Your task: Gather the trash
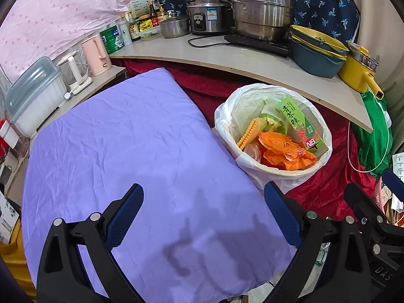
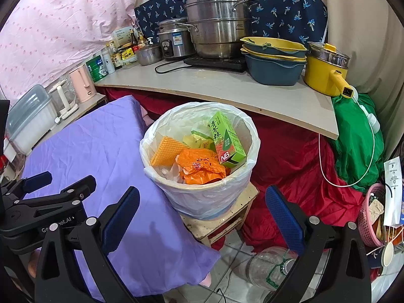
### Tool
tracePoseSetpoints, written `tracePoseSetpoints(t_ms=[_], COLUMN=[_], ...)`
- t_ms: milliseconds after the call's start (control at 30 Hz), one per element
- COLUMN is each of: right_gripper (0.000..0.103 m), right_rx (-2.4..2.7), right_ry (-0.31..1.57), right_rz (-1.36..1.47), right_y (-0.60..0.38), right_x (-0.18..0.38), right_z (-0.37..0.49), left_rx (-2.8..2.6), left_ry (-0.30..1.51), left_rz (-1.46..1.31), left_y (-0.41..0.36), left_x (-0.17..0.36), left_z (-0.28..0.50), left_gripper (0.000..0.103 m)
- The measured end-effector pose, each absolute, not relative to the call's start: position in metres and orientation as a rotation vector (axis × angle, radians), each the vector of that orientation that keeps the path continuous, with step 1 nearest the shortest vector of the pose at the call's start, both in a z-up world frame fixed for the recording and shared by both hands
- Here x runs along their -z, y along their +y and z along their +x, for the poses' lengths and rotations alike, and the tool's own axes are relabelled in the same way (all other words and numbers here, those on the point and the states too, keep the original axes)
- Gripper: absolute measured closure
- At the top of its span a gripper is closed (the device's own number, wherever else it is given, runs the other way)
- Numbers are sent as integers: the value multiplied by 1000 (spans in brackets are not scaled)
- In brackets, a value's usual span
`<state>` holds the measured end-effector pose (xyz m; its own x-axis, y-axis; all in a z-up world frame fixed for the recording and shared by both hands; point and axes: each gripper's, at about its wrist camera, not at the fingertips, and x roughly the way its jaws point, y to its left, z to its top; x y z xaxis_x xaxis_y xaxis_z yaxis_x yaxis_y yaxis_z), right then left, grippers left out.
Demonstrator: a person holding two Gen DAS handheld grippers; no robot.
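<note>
Purple cloth [image 1: 121, 151] covers the flat surface filling the centre and left of the left wrist view, bare of any litter. At its right edge, right of centre in that frame, stands the trash bin [image 1: 252, 166], lined with a white plastic bag [image 2: 202, 199] and resting on a small wooden stool [image 2: 224, 224]. Inside the bin lie a green tea carton [image 2: 227, 141] leaning against the far wall, a crumpled orange wrapper [image 2: 202, 166] and a yellow ridged piece [image 2: 168, 151]. The left gripper [image 1: 203, 217] hangs over the lower part of the cloth, its blue fingers [image 1: 125, 214] spread wide with nothing between them. The right gripper [image 2: 202, 221] sits low in its own frame just in front of the bin, fingers [image 2: 284, 217] likewise spread and empty. Behind, across the upper frame, a pale desk [image 2: 227, 85] carries steel pots [image 2: 217, 25], stacked bowls [image 2: 274, 58] and a yellow pot [image 2: 323, 73]. A clear glass jar [image 2: 265, 267] lies on the tiled floor at lower right
</note>
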<state>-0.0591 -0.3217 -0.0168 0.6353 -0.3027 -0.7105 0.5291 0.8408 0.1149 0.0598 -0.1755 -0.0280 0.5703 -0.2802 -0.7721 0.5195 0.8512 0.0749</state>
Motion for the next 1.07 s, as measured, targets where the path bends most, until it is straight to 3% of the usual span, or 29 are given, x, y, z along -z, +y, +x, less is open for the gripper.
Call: tracePoseSetpoints(t_ms=[1067], right_gripper=[7], right_rx=[491], right_ry=[742], right_rz=[329], right_y=[-327], right_x=[20], right_z=[-63], left_rx=[518], left_ry=[842], left_rz=[324], left_y=[-183], left_x=[28], left_z=[57], left_gripper=[11])
